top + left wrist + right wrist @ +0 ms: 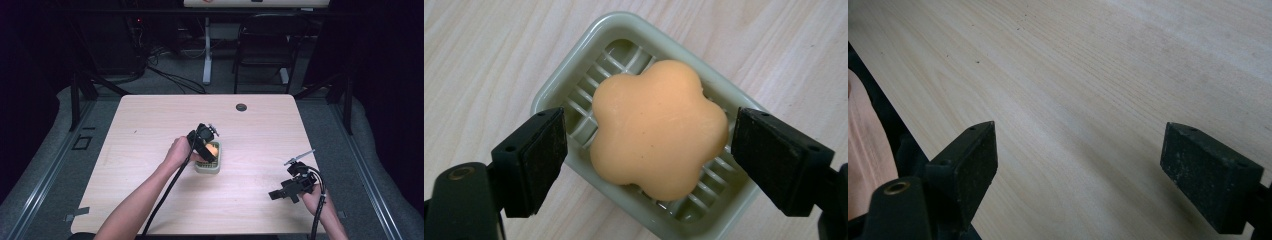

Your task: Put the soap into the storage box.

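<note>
Flower-shaped orange soap (658,129) lies in a grey-green soap dish (569,75) mid-surface; left gripper (649,155) jaws released around it. Right gripper (1078,170) released, near the right edge.

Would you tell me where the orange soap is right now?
The soap lies in the green dish near the table's middle in the high view, between the open jaws of the left claw, which do not touch it.

Pale wooden table (150,125), green soap dish (207,167) near its middle
</note>
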The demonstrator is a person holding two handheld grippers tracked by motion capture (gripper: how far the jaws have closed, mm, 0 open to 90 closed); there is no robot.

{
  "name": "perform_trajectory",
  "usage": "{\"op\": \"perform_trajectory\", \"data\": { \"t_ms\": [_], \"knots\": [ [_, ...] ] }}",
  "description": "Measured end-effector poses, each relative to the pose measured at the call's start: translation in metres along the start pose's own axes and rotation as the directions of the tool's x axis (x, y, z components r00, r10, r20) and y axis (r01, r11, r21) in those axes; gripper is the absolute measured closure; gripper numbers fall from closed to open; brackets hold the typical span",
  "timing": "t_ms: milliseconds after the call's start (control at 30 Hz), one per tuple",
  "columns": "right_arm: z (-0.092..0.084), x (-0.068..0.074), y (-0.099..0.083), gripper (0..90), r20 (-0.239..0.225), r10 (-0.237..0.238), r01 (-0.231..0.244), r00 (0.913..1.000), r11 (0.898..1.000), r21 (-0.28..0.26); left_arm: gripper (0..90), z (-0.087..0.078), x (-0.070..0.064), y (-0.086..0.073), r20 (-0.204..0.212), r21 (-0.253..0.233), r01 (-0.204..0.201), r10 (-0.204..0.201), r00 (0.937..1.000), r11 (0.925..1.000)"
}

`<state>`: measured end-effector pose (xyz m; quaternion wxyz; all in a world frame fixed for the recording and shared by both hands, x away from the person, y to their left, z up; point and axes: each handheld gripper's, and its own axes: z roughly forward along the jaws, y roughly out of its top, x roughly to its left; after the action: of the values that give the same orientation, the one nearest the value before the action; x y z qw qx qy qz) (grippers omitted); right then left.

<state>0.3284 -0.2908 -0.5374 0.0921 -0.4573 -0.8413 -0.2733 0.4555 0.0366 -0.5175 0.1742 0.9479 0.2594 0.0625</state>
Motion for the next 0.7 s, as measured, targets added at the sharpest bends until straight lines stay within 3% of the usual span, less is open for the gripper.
{"op": "perform_trajectory", "data": {
  "t_ms": [333,433,467,700],
  "knots": [
    [0.001,0.001,-0.001,15.0,0.001,0.014,-0.014,0.9999,1.000,-0.016,8.1,-0.033,0.001,-0.011,-0.012,-0.049,0.001,-0.001,0.9999,0.9988],
    [0.000,0.000,0.000,15.0,0.000,-0.004,0.004,1.0000,1.000,0.006,6.6,-0.040,0.001,-0.015,-0.011,-0.058,0.001,-0.002,0.9999,0.9983],
    [0.001,0.002,-0.001,15.0,0.005,0.023,-0.022,0.9997,1.000,-0.020,5.1,-0.044,0.001,-0.017,-0.015,-0.062,0.000,-0.001,0.9999,0.9981],
    [0.001,0.002,-0.001,15.0,0.006,0.023,-0.022,0.9997,1.000,-0.021,3.6,-0.067,-0.002,-0.033,-0.033,-0.084,0.002,-0.005,0.9994,0.9965]
  ]
}}
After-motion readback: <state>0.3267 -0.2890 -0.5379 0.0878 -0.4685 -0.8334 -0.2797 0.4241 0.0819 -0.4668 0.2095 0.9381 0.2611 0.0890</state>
